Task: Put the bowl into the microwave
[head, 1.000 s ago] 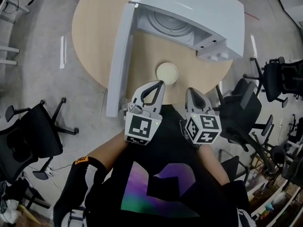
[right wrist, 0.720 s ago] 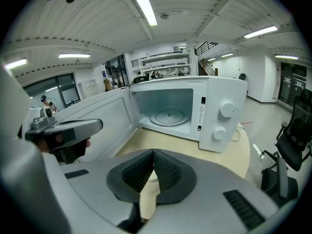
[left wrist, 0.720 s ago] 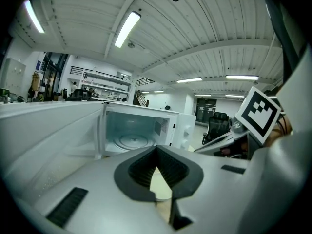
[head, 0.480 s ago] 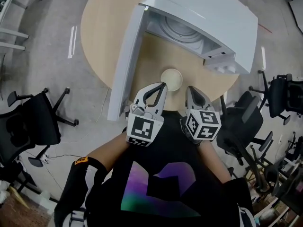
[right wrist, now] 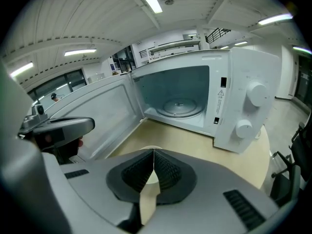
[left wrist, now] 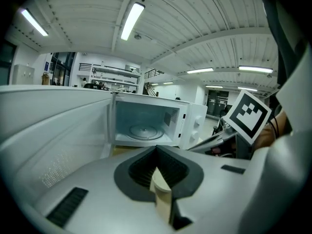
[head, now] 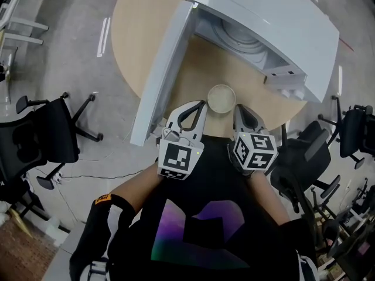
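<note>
Small round bowl (head: pixel 221 98), pale cream, upright on the round wooden table (head: pixel 146 34). Sits near the rim closest to the person, just outside the microwave (head: pixel 281 22) and straight in front of its open cavity. Not inside yet.

White microwave on the far half of the table. Door (head: pixel 164 69) swung wide to the left, its free end reaching out past the table rim. Inside the cavity, a glass turntable (right wrist: pixel 183 106). On the panel right of the cavity, two round knobs (right wrist: pixel 253 96), one above the other.

On the left gripper (head: pixel 201 104), jaws clenched tip to tip, gripping nothing. Hangs over the table rim just left of the bowl, between bowl and door. Seen from the left gripper view, points at the open cavity, with the door's inner face filling the left side.

On the right gripper (head: pixel 239 108), jaws likewise pressed together along a thin line, holding nothing. Lies just right of the bowl; tip touching it or not, cannot tell. In the right gripper view, a pale arc of the bowl's rim peeks over the closed jaws, just ahead of them.

Both grippers side by side, marker cubes up, close in front of the person's black shirt (head: pixel 199 233) with a purple graphic. Bowl between the two tips and slightly ahead of them.

Around the table, grey floor (head: pixel 76 81) and black office chairs (head: pixel 41 145) on both sides.
</note>
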Available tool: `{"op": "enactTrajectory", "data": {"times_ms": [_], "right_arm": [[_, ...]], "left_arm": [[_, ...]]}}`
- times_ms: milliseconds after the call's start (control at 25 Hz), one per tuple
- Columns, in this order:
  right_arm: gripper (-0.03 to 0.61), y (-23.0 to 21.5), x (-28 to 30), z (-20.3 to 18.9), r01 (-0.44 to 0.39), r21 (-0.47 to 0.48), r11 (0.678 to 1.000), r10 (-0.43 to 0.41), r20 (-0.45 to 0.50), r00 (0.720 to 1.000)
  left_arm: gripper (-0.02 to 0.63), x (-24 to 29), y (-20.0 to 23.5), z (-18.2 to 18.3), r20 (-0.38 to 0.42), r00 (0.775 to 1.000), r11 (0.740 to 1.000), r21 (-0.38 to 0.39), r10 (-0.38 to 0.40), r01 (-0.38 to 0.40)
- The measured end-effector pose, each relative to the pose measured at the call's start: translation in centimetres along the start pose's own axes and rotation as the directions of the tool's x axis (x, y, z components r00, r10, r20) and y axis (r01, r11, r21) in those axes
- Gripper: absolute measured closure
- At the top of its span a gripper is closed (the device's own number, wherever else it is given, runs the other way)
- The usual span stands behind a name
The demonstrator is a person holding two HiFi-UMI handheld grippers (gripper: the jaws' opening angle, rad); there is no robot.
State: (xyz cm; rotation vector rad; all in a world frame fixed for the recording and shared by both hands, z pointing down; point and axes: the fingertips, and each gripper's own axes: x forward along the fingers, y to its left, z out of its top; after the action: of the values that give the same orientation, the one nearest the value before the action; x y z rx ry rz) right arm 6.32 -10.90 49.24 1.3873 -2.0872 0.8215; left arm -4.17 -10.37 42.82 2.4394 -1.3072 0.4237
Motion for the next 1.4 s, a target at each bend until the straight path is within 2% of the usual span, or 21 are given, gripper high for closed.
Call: {"op": "enactTrajectory", "data": {"times_ms": [240, 520, 720, 880, 1120, 1400], "right_arm": [[0.561, 0.4, 0.9, -0.5, -0.047, 0.006, 0.999, 0.048, -0.032, 0.998], [0.56, -0.9, 1.8, -1.3, -0.063, 0.089, 0.994, 0.068, -0.056, 0.996], [0.557, -1.9, 2.8, -1.4, -0.054, 0.137, 0.989, 0.064, -0.068, 0.996], [0.506, -2.5, 3.7, -1.8, -0.053, 0.18, 0.982, 0.069, -0.081, 0.994], [0.505, -3.1, 4.9, -2.9, -0.053, 0.236, 0.97, 0.082, -0.112, 0.99], [0.505, -2.9, 6.1, -4.5, -0.087, 0.349, 0.933, 0.143, -0.138, 0.98]], "left_arm": [[0.568, 0.9, -0.9, -0.3, -0.012, 0.999, 1.0, -0.006, -0.03, 0.03], [0.568, 2.3, -1.3, -0.4, -0.026, 0.999, 0.999, -0.004, -0.041, 0.041], [0.568, 3.8, -0.2, -0.5, -0.028, 1.0, 1.0, -0.003, -0.003, 0.003], [0.568, 5.0, 0.6, -0.8, -0.031, 0.999, 0.999, -0.003, 0.037, -0.037], [0.568, 6.6, 1.8, -1.9, -0.056, 0.995, 0.997, -0.001, 0.08, -0.08], [0.568, 7.1, 2.7, -3.7, -0.102, 0.99, 0.995, -0.014, 0.095, -0.097]]}}
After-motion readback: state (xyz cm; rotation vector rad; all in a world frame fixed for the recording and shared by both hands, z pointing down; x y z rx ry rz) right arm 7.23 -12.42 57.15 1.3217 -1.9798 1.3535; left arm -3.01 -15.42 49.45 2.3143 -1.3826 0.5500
